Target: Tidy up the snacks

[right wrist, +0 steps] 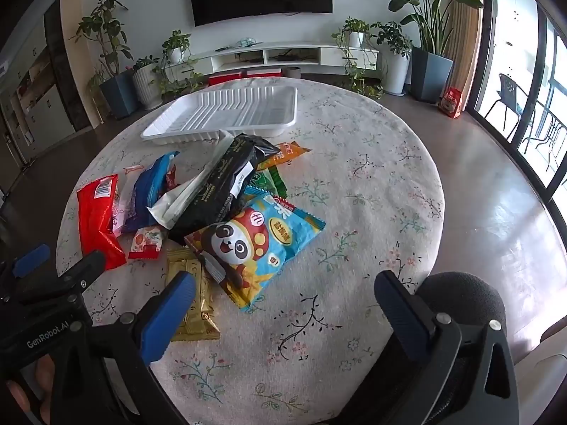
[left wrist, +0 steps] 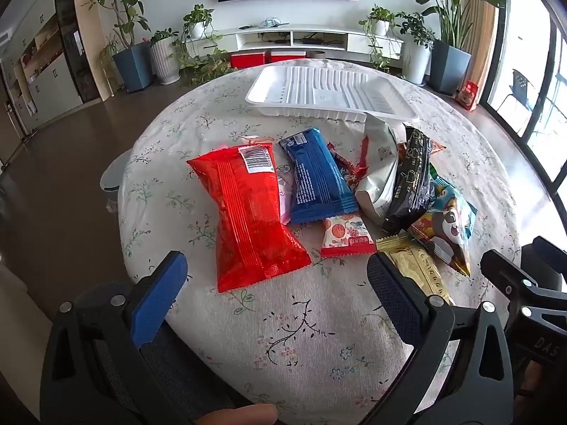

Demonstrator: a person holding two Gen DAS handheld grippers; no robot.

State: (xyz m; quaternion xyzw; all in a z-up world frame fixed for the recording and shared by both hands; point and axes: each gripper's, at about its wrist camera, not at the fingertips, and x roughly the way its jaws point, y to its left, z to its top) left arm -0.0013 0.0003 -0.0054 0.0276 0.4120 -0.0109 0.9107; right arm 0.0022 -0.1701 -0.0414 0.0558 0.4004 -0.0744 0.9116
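Observation:
A pile of snack packs lies mid-table: a red bag [left wrist: 248,212], a blue pack [left wrist: 315,177], a white pouch [left wrist: 381,170], a black pack [left wrist: 413,184], a panda bag [right wrist: 255,248], a gold pack [right wrist: 195,304] and a small red-and-white pack [left wrist: 345,235]. A white ribbed tray [left wrist: 326,92] stands empty behind them; it also shows in the right wrist view [right wrist: 230,113]. My left gripper [left wrist: 276,276] is open and empty, near the red bag's front end. My right gripper [right wrist: 283,294] is open and empty, in front of the panda bag.
The round table has a floral cloth [right wrist: 354,177] and its edge curves close on all sides. Orange and green packs [right wrist: 280,163] lie behind the black pack. Potted plants [left wrist: 131,56] and a TV console [left wrist: 301,39] stand beyond the table.

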